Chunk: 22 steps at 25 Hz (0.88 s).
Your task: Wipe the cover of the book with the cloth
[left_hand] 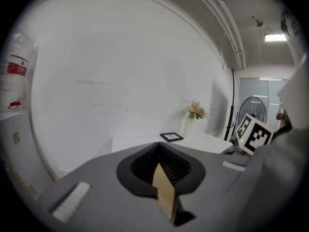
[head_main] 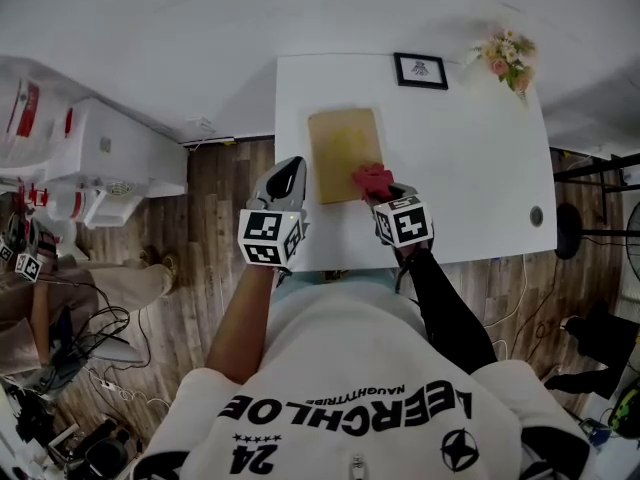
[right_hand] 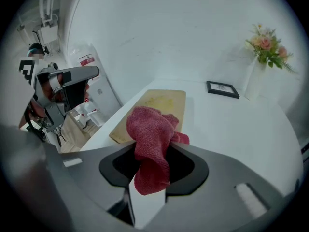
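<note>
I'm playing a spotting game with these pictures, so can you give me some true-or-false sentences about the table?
The right gripper's jaws are shut on a crumpled red cloth. True.
The flat tan book lies on the floor. False: it lies on the white table.
A small black picture frame sits near the table's far edge. True.
The bunch of pink flowers stands on the book. False: it stands by the table's far right corner.

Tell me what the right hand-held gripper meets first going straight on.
The right hand-held gripper, shut on the red cloth, would likely meet the flat tan book first, on the white table; depth unclear.
</note>
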Each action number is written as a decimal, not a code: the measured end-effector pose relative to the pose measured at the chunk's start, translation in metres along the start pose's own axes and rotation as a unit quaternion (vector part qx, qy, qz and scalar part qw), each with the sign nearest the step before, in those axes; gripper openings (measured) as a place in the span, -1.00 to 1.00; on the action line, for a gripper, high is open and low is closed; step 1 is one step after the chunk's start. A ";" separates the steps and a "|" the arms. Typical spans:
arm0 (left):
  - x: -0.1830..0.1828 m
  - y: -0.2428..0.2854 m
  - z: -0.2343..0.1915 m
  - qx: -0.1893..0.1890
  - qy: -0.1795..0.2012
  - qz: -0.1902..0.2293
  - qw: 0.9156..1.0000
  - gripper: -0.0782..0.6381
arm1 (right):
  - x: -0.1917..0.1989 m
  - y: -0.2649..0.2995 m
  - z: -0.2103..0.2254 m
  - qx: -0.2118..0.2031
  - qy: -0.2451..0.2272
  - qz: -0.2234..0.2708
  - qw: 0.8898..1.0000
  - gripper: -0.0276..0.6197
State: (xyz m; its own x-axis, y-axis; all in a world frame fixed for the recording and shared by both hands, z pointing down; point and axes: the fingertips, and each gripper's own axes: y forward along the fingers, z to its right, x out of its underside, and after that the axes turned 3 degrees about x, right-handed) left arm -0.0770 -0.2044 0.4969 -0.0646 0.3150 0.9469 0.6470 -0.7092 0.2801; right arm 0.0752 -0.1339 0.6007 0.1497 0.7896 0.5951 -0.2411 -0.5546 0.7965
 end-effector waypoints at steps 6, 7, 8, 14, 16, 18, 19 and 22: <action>0.000 -0.002 -0.004 0.001 0.005 -0.007 1.000 -0.63 | -0.047 0.024 -0.047 -0.049 -0.042 0.034 0.997 -0.49; 0.000 -0.004 -0.006 -0.001 0.006 -0.008 1.000 -0.63 | -0.053 0.030 -0.058 -0.061 -0.049 0.033 0.996 -0.49; 0.000 -0.006 -0.007 -0.003 0.007 -0.009 1.000 -0.63 | -0.058 0.038 -0.068 -0.074 -0.056 0.029 0.995 -0.49; 0.004 -0.013 -0.025 -0.020 0.001 -0.015 1.000 -0.63 | -0.061 0.064 -0.091 -0.101 -0.104 0.003 0.989 -0.49; 0.005 -0.014 -0.030 -0.025 -0.002 -0.016 1.000 -0.63 | -0.060 0.061 -0.085 -0.099 -0.097 0.011 0.990 -0.49; 0.003 -0.013 -0.032 -0.025 -0.002 -0.015 1.000 -0.63 | -0.058 0.057 -0.071 -0.087 -0.086 0.014 0.992 -0.49; 0.002 -0.011 -0.033 -0.024 -0.002 -0.014 1.000 -0.63 | -0.057 0.054 -0.061 -0.076 -0.083 0.014 0.994 -0.49; -0.002 -0.005 -0.035 -0.023 -0.002 -0.010 1.000 -0.63 | -0.050 0.044 -0.021 -0.037 -0.060 0.015 0.997 -0.49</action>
State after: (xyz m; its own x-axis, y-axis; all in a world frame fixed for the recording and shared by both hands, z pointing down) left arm -0.1065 -0.2235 0.4988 -0.0749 0.3317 0.9404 0.6105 -0.7304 0.3062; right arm 0.0368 -0.1920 0.6035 0.2544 0.7325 0.6315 -0.3176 -0.5535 0.7699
